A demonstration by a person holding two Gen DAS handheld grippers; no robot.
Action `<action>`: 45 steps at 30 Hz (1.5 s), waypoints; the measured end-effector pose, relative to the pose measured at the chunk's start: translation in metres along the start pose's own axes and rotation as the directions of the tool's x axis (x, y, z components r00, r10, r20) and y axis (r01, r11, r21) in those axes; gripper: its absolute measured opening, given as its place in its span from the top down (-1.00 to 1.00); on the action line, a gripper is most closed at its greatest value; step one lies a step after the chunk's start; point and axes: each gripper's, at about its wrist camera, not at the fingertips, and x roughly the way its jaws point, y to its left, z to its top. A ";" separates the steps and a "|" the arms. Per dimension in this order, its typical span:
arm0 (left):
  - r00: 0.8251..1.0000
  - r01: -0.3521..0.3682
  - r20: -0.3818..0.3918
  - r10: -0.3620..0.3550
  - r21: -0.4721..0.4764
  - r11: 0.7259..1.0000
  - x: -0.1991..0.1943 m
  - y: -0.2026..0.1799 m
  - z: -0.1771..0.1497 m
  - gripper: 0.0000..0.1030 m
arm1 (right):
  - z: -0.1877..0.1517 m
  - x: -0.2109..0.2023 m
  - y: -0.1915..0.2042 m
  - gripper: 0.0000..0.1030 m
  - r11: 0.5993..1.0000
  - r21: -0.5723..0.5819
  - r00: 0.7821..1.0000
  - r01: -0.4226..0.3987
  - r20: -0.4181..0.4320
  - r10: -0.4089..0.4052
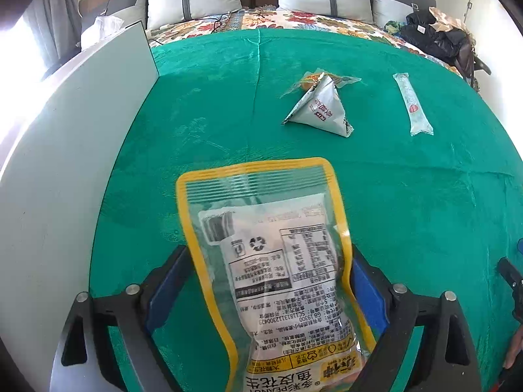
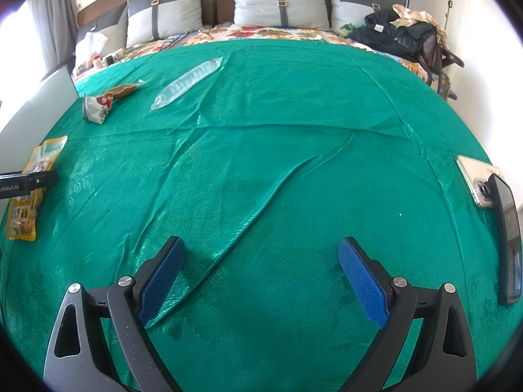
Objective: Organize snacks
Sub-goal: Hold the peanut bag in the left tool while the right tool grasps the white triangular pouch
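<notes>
Bed (image 2: 294,163) under a green cover carries the snacks. Peanut bag (image 1: 278,277), yellow-edged, lies flat between the left gripper's (image 1: 268,281) wide-spread jaws, which do not clearly pinch it. Beyond lie a triangular packet (image 1: 322,107) and a long stick pack (image 1: 412,104). Right gripper (image 2: 261,271) hovers with its jaws spread, empty.

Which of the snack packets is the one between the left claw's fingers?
The yellow-bordered peanut pouch, printed back side up. The silver triangular packet and the long pale stick packet lie farther off on the green cloth.
</notes>
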 end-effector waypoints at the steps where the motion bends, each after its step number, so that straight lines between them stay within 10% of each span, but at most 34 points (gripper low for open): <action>1: 1.000 -0.002 0.005 0.002 -0.011 1.000 0.000 0.002 -0.003 -0.97 | 0.000 0.000 0.000 -0.88 1.000 0.000 1.000 0.000 0.000 0.000; 45: 0.994 0.000 0.108 0.005 -0.047 0.999 0.001 0.008 -0.010 -1.00 | 0.018 0.000 0.006 -0.84 0.994 0.094 0.999 -0.048 0.002 0.048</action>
